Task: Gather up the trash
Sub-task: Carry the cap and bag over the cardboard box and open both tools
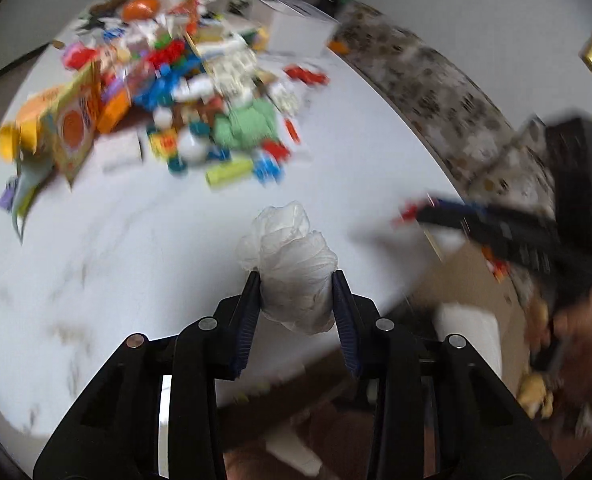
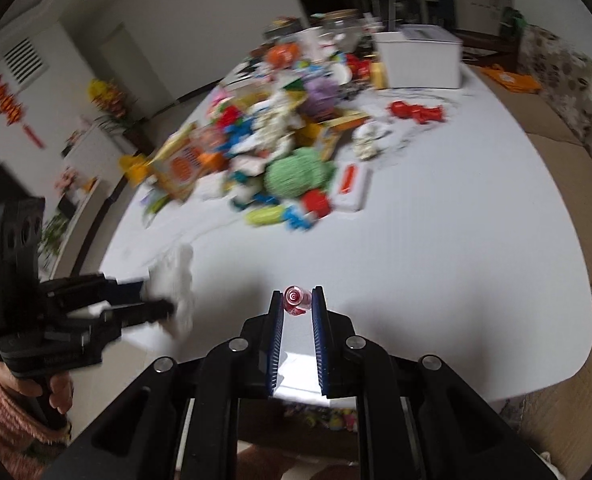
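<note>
My left gripper is shut on a crumpled white plastic bag and holds it above the near edge of the white table. The right wrist view shows this gripper at the left with the white bag. My right gripper is shut on a small red-and-white candy wrapper above the table's near edge. In the left wrist view the right gripper is blurred at the right, with the red wrapper at its tip.
A pile of toys, blocks, boxes and wrappers covers the far half of the table, also in the right wrist view. A white box stands at the far end. A patterned sofa runs along the right. A cardboard box sits below the table edge.
</note>
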`<state>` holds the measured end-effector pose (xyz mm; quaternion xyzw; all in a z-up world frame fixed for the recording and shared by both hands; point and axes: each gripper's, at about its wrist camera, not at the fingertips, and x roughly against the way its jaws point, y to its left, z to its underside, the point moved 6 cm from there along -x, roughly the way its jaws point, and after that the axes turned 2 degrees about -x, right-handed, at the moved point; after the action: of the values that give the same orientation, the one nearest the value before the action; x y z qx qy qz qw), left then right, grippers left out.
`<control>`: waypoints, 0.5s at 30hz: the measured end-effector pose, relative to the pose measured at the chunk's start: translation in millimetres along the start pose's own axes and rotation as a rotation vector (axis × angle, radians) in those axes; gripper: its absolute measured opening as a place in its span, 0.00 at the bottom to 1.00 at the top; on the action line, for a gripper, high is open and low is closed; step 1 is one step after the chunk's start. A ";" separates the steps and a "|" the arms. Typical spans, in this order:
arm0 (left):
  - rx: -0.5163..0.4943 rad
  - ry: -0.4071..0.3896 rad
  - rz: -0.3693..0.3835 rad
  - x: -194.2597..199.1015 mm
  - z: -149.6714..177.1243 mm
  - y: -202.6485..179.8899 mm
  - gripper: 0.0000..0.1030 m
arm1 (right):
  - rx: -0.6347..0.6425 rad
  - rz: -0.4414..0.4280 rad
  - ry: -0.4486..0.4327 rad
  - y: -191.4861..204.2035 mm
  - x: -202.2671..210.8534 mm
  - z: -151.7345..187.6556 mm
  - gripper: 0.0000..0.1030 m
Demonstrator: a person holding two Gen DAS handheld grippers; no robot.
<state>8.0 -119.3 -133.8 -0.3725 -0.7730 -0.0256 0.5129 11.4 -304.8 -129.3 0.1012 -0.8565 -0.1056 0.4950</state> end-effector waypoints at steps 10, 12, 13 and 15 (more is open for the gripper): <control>-0.039 0.288 0.019 -37.6 137.4 5.5 0.34 | 0.107 -0.028 0.210 49.8 -14.5 88.6 0.14; -0.013 0.329 0.008 -56.4 153.4 14.6 0.34 | 0.101 -0.016 0.268 50.0 -30.1 111.8 0.14; 0.001 0.349 -0.001 -66.0 161.6 18.8 0.34 | 0.093 -0.016 0.290 49.0 -37.7 120.5 0.14; 0.013 0.392 -0.018 -88.1 178.0 24.7 0.36 | 0.092 0.012 0.330 44.2 -56.3 139.3 0.14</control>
<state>-97.6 -74.9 -297.9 -0.3504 -0.6617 -0.0972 0.6557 -85.2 -235.5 -231.3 0.1345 -0.7681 -0.0452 0.6243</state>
